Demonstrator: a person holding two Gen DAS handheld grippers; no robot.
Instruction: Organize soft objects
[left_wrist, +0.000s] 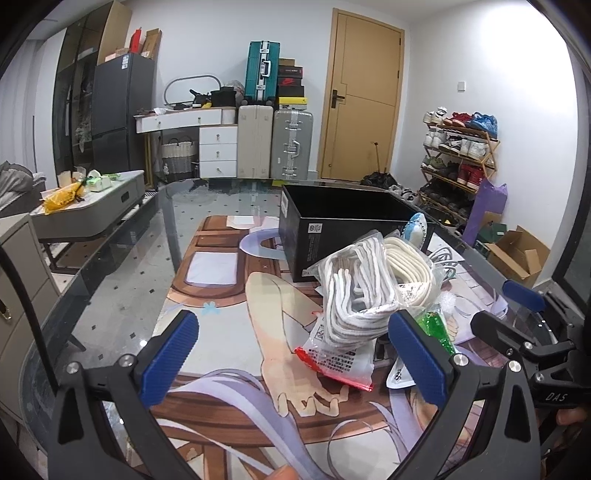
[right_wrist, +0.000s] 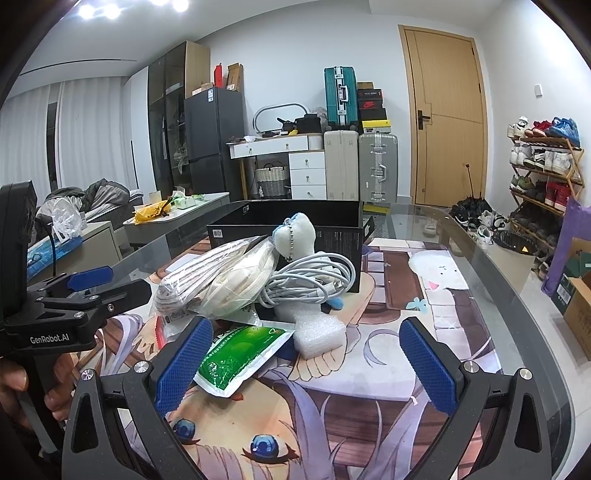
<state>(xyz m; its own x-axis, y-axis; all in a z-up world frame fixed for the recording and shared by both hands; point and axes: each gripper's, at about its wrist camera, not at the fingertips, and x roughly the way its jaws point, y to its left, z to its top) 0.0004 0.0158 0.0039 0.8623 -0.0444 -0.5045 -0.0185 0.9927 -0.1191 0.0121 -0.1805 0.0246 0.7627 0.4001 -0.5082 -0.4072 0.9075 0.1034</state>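
The soft objects, a bagged grey-striped sock bundle (left_wrist: 354, 291) topmost, are heaped at about 1 o'clock before the empty black box (left_wrist: 343, 225), presumably for loading, while the left gripper (left_wrist: 295, 354) and right gripper (right_wrist: 306, 362) are held spread apart, nothing gripped.

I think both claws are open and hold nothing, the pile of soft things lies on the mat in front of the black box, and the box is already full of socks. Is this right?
Not quite. The black box looks empty: the left wrist view shows only its dark inside. The rest holds: the left claw and right claw are open, and the bagged socks lie in the pile before the box.
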